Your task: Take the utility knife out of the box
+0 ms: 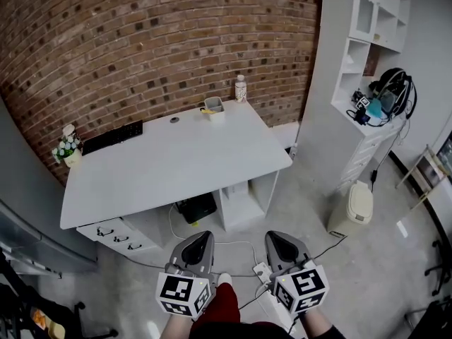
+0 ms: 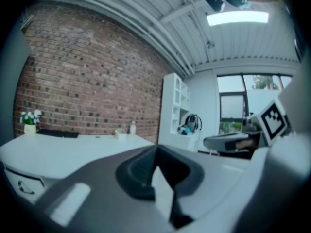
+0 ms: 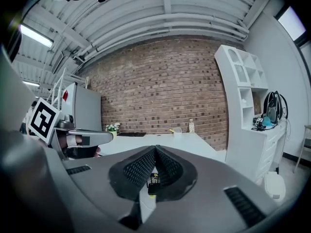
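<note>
Brick wall (image 1: 141,41) behind white desk (image 1: 169,161). Box (image 1: 215,109) at desk's far edge, yellow knife (image 1: 207,110) inside. Left gripper (image 1: 201,238) and right gripper (image 1: 278,237) low before desk, well apart from box. Both jaw pairs pressed together, empty.

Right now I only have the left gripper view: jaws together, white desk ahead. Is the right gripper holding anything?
Observer: No. The right gripper view shows the right gripper with jaws together, nothing between them.
Operator: How close are both to the desk?
Observer: In the head view it and the left gripper hang over the grey floor, short of the near edge of the white rectangular desk.
Operator: Can you see into the box?
Observer: Yes, from above: the small white open-topped box at the desk's far edge, beside a white bottle, holds something yellow; I cannot tell what.
</note>
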The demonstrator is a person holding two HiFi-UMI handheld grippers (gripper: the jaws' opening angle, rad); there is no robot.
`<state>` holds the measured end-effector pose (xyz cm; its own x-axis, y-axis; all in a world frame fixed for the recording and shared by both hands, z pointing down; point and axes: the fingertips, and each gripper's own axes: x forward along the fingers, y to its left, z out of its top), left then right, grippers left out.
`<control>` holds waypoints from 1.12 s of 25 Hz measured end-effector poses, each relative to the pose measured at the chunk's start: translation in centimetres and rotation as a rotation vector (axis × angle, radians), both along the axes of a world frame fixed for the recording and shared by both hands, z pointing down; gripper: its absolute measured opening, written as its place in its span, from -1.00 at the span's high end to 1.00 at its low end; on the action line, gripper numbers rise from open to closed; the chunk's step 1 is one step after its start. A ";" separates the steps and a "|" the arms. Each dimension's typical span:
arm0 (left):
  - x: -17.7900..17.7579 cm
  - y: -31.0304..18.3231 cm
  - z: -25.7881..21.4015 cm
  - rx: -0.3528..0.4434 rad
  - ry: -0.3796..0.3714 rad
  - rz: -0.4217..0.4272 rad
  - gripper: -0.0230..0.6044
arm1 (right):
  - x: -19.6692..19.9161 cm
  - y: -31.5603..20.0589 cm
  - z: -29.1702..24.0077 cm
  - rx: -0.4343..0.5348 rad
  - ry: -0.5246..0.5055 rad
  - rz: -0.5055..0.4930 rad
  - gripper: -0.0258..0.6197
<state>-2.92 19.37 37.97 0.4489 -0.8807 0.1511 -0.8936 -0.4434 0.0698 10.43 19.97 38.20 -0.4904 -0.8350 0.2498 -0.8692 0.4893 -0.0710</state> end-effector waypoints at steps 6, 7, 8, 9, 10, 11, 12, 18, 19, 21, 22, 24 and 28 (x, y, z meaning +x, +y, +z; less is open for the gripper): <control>-1.8 -4.9 0.4 -0.010 0.001 -0.009 0.92 | -2.0 -5.1 0.7 0.012 -0.012 -0.016 0.90; -2.2 -5.7 0.4 -0.012 0.002 -0.011 0.92 | -2.3 -5.8 0.7 0.005 -0.004 -0.015 0.90; -2.5 -6.6 0.4 -0.014 0.002 -0.013 0.92 | -2.6 -6.6 0.7 -0.004 0.001 -0.016 0.90; -2.8 -7.4 0.5 -0.017 0.002 -0.015 0.92 | -2.9 -7.3 0.8 -0.008 -0.002 -0.018 0.90; -3.1 -8.2 0.5 -0.020 0.003 -0.016 0.92 | -3.2 -8.1 0.8 -0.008 -0.007 -0.020 0.90; -3.4 -8.9 0.6 -0.023 0.003 -0.017 0.92 | -3.4 -8.9 0.9 -0.009 -0.010 -0.019 0.90; -3.6 -9.7 0.6 -0.025 0.004 -0.016 0.92 | -3.6 -9.7 0.9 -0.011 -0.011 -0.017 0.90; -4.8 -14.2 0.6 -0.031 0.003 -0.007 0.92 | -4.4 -14.3 0.8 -0.004 -0.003 0.004 0.90; -4.9 -14.9 0.6 -0.032 0.004 -0.005 0.92 | -4.6 -15.0 0.8 -0.006 -0.003 0.006 0.90; -5.2 -16.3 0.6 -0.033 0.010 0.002 0.92 | -5.0 -16.3 0.8 -0.015 -0.004 0.008 0.90; -5.3 -16.9 0.5 -0.033 0.014 0.006 0.92 | -5.3 -16.9 0.8 -0.018 -0.004 0.009 0.90; -5.6 -18.2 0.6 -0.037 0.018 0.015 0.92 | -5.8 -18.1 0.8 -0.019 -0.003 0.011 0.90; -6.4 -20.5 0.9 -0.047 0.015 0.028 0.92 | -6.9 -20.1 1.0 -0.027 0.015 0.016 0.90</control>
<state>-9.29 -1.11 38.90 0.4759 -0.8597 0.1855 -0.8795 -0.4643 0.1043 3.56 -0.09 39.20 -0.4733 -0.8353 0.2797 -0.8779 0.4736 -0.0713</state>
